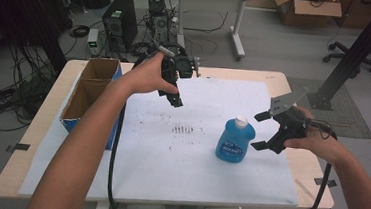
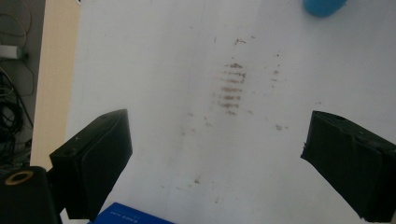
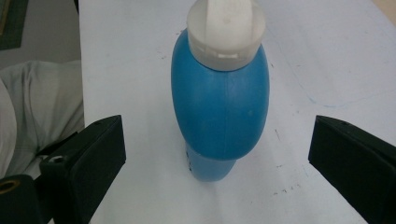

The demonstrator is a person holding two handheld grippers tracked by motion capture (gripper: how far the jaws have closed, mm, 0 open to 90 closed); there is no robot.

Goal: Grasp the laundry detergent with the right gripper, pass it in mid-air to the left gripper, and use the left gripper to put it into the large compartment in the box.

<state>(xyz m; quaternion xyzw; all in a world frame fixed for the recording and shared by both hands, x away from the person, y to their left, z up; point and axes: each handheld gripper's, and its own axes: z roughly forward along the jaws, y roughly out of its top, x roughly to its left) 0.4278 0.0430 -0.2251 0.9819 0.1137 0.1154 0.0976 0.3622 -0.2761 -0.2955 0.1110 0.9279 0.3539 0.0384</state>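
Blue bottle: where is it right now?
In the high view the bottle stands upright on the white sheet, right of the brown smudges, just left of the open right gripper.

Wooden table (image 1: 36, 128) under white sheet (image 1: 168, 173), bottle (image 1: 235, 141), cardboard box (image 1: 90, 94).

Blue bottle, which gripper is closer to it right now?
Right. The right gripper is open just beside the bottle, jaws facing it without touching. The left gripper is held up over the table's far side, near the cardboard box.
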